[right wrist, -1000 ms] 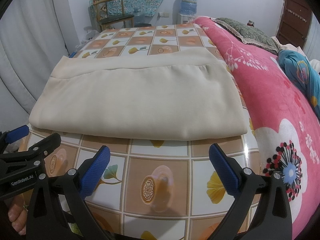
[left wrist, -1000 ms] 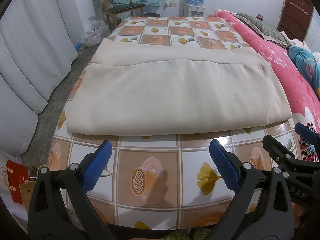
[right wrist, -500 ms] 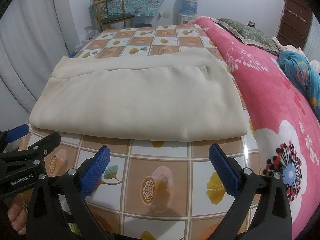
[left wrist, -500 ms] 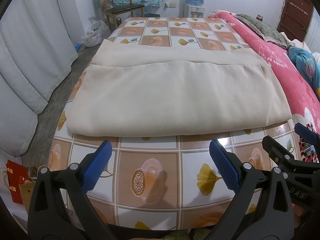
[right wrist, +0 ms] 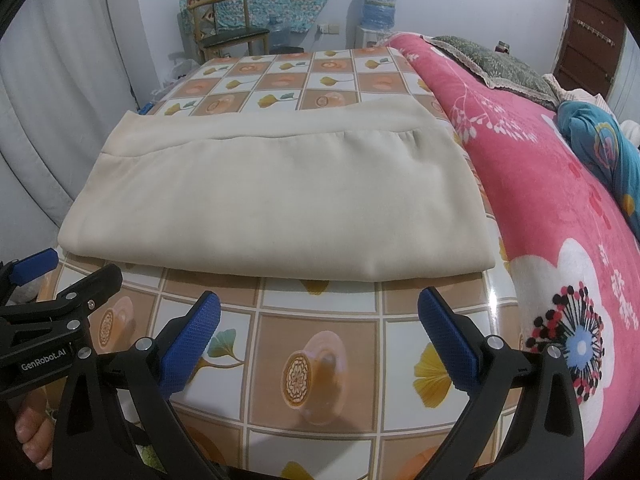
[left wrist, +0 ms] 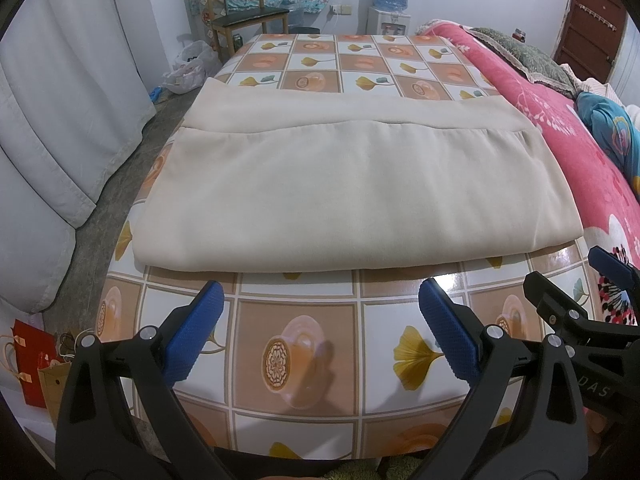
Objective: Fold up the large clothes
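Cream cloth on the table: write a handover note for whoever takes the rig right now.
Left tongs: open, empty, hovering over the table short of the cloth's near edge.
Right tongs: open, empty, alongside the left.
Cloth: flat on the table, already folded over, upper layer stopping short of the far edge. Bed is on the right.
Done: at least one fold.
Left: probably grip the near corners and fold again.

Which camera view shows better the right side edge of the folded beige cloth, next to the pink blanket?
The right wrist view: the cloth's right edge runs unbroken beside the pink blanket. The left wrist view shows the same cloth, with that edge pushed toward the frame's distorted right side.
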Demonstrator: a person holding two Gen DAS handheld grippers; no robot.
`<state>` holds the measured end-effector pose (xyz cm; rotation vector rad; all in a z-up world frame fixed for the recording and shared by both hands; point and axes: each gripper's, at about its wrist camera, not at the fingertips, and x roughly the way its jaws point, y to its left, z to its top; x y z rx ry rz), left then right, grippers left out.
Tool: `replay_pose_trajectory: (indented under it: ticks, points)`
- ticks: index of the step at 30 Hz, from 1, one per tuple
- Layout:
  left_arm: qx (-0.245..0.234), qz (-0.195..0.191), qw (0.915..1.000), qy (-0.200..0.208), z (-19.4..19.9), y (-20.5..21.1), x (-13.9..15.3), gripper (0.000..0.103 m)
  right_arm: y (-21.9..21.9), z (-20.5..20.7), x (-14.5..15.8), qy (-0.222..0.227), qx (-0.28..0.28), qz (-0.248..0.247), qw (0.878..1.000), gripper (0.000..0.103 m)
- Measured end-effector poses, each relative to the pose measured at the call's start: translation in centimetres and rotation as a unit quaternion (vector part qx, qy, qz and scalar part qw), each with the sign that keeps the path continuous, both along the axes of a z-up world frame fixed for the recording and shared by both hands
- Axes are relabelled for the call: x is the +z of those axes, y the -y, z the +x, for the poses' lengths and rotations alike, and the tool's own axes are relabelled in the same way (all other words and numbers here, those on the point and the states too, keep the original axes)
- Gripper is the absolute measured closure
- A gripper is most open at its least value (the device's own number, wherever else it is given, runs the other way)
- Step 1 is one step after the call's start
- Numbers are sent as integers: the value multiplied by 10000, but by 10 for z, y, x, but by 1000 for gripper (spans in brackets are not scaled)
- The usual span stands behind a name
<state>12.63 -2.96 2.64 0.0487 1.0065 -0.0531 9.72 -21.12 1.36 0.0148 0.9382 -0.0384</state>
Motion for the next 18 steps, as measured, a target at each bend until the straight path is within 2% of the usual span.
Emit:
replay_pose_trajectory:
  ticks: [18]
  points:
    - [-8,-6,10000,-13,0,1,0,9,0,0,0,-10,-2,4,10000,7]
